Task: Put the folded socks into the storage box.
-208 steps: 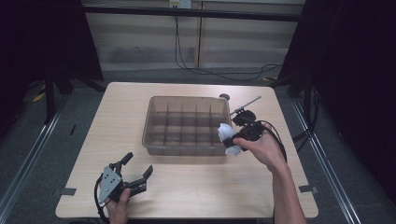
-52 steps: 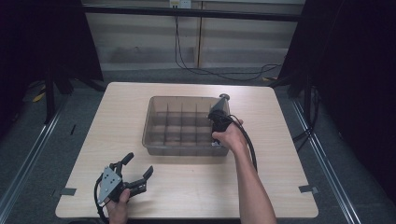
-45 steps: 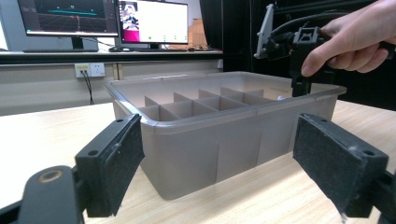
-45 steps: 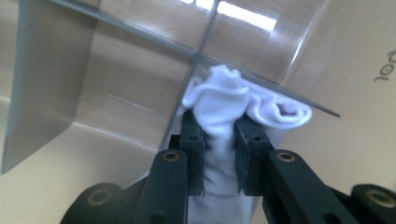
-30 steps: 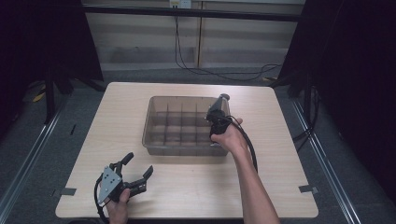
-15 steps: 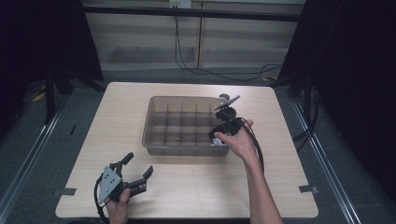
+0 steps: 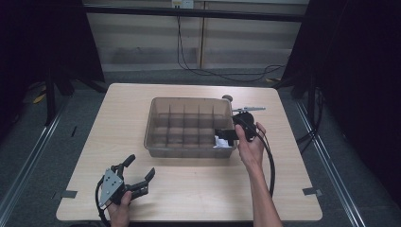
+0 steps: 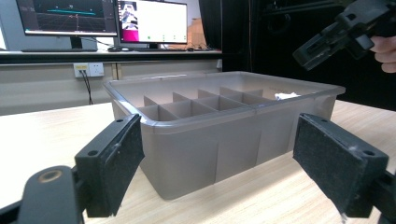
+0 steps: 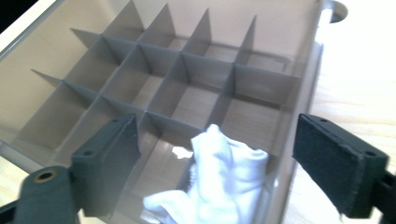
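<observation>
We see a translucent grey divided bin [image 7: 191, 126] mid-worktop [image 7: 142, 198], toward its far edge. A crumpled white cloth [image 9: 212, 186] sits in the bin's near-right corner compartment; the other compartments look bare. No readable writing. Right hand-held gripper [image 7: 226, 135] hovers over that corner; its jaws have just been opening, nothing pinched. Left hand-held gripper [image 7: 137, 177], jaws apart and holding nothing, rests near the worktop's near-left corner.

Lab, monitors [image 8: 109, 21], dark curtains [image 7: 364, 71]

Dim surroundings, bright table, soft blur
</observation>
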### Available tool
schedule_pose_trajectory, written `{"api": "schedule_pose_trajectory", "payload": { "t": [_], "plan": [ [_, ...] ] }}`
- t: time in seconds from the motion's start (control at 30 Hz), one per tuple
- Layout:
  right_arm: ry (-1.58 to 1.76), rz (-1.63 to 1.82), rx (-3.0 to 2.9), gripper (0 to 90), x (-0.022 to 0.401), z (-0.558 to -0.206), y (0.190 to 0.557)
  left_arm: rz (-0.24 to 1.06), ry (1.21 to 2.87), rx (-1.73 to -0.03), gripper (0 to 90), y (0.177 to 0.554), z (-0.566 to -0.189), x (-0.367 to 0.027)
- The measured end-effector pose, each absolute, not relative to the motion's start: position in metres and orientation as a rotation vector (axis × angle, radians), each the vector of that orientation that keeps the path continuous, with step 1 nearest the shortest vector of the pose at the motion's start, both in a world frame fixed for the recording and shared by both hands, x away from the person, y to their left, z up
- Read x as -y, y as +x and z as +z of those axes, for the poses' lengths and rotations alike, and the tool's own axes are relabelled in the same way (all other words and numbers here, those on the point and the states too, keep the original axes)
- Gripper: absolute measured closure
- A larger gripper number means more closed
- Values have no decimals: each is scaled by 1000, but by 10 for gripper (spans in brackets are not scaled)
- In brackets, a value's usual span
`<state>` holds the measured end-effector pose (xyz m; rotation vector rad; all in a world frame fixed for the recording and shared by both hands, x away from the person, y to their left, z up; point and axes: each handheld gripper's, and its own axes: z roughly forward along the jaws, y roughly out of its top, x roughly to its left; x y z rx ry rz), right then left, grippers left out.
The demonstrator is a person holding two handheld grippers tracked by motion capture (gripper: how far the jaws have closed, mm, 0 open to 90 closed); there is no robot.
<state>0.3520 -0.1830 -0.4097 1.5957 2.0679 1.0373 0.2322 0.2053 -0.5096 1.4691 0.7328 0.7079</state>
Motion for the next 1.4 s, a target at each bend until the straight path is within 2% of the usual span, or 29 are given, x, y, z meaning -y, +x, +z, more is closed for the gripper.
{"api": "schedule_pose_trajectory", "payload": {
  "t": [0.27, 0.67, 1.4],
  "plan": [
    [1496, 1174, -1926, 141, 195, -413, 323, 710, 1469, -736, 158, 232, -510, -205],
    [1486, 1174, -1704, 145, 212, -424, 284, 711, 1466, -738, 158, 232, -510, -205],
    [1285, 1170, -1350, 143, 239, -493, 224, 711, 1465, -740, 158, 232, -510, -205]
  ]
}}
